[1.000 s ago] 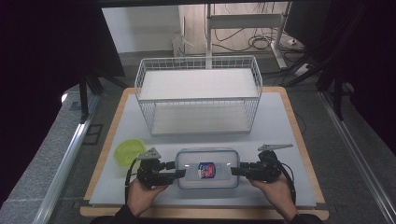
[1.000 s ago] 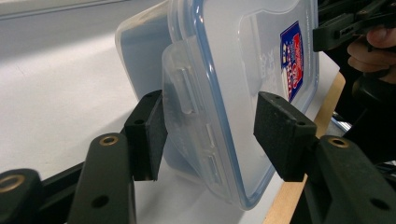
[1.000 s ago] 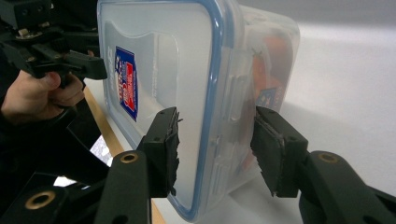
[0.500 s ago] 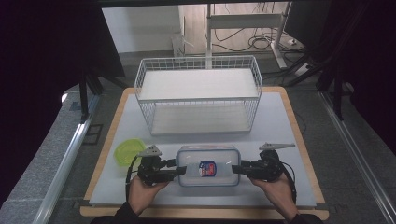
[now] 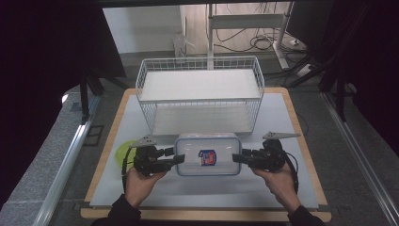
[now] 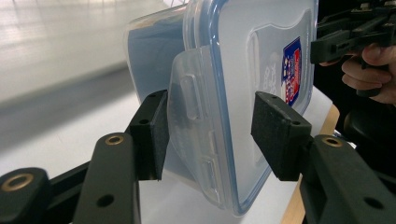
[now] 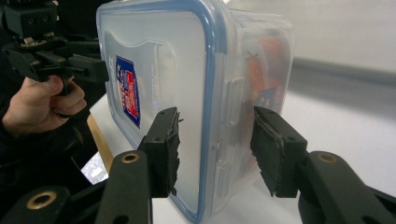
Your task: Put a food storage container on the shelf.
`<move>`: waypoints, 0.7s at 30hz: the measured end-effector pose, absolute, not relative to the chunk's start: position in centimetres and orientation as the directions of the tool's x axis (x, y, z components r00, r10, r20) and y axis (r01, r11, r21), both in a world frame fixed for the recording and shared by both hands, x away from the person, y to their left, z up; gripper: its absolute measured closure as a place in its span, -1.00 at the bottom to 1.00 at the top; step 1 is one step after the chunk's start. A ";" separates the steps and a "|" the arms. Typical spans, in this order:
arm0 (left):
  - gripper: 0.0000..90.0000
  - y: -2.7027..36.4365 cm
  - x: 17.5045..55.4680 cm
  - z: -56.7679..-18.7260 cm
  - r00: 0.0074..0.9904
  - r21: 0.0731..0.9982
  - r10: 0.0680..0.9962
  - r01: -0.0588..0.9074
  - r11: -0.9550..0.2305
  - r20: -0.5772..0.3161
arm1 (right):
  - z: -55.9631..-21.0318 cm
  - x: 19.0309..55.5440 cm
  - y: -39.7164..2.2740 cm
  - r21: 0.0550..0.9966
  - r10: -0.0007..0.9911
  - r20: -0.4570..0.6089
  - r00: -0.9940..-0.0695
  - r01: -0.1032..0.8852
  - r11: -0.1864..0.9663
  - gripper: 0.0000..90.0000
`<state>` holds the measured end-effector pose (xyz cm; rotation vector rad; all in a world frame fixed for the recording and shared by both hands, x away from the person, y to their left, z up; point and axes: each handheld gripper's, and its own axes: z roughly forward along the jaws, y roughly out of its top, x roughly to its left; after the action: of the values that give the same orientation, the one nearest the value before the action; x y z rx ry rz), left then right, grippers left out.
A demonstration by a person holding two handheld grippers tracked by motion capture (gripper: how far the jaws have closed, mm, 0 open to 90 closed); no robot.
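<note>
From the high view I see the clear lidded container [image 5: 207,154] near the front of the white table [image 5: 291,122], just in front of the wire basket [image 5: 200,94]. My left gripper [image 5: 177,159] is at its left short end and my right gripper [image 5: 235,157] at its right short end. A yellow-green object [image 5: 123,151] lies partly behind the left gripper; I cannot make out what it is.

The gripper views add what the high view lacks. The left gripper view shows the container's end latch [image 6: 196,116] between my two pads, jaws about half open, one above the lid and one below the base. The near pad seems to touch the wall; I cannot tell whether the lid-side pad presses, so the grip is unconfirmed. The right gripper view shows the same straddle at the other end. Something orange [image 7: 264,60] shows blurred through the wall, unidentifiable. The lid label [image 7: 128,91] is too small to read.

Compared with a second ago, the container sits farther up in the high view, closer to the basket, with both grippers moved along with it. The left jaws have just been closing a little around the container's end.
</note>
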<state>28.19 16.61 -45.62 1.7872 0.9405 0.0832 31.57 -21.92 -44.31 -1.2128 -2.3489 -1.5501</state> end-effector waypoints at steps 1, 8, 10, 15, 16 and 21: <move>0.06 16.6 28.2 -45.6 0.687 0.823 0.628 0.554 -0.125 -0.367 | -44.0 31.8 -21.9 0.749 0.566 0.455 -0.687 0.640 0.174 0.16; 0.06 17.0 29.0 -43.9 0.686 0.837 0.634 0.536 -0.110 -0.356 | -42.2 32.8 -21.5 0.764 0.562 0.441 -0.700 0.621 0.174 0.16; 0.06 17.1 29.3 -43.3 0.686 0.839 0.636 0.533 -0.110 -0.353 | -41.7 33.2 -21.4 0.766 0.559 0.444 -0.700 0.620 0.169 0.16; 0.06 17.5 30.0 -41.9 0.687 0.841 0.639 0.529 -0.113 -0.346 | -40.7 34.0 -21.1 0.770 0.552 0.450 -0.702 0.618 0.160 0.16; 0.06 17.6 30.2 -41.5 0.688 0.843 0.641 0.525 -0.115 -0.341 | -40.3 34.3 -21.0 0.770 0.548 0.456 -0.701 0.620 0.153 0.16; 0.05 17.9 30.9 -39.3 0.695 0.855 0.646 0.504 -0.124 -0.317 | -39.2 35.1 -20.7 0.769 0.536 0.474 -0.699 0.625 0.135 0.16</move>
<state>30.92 17.94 -39.31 1.7763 0.9158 0.1560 35.07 -20.70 -39.21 -1.1808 -2.3016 -1.6295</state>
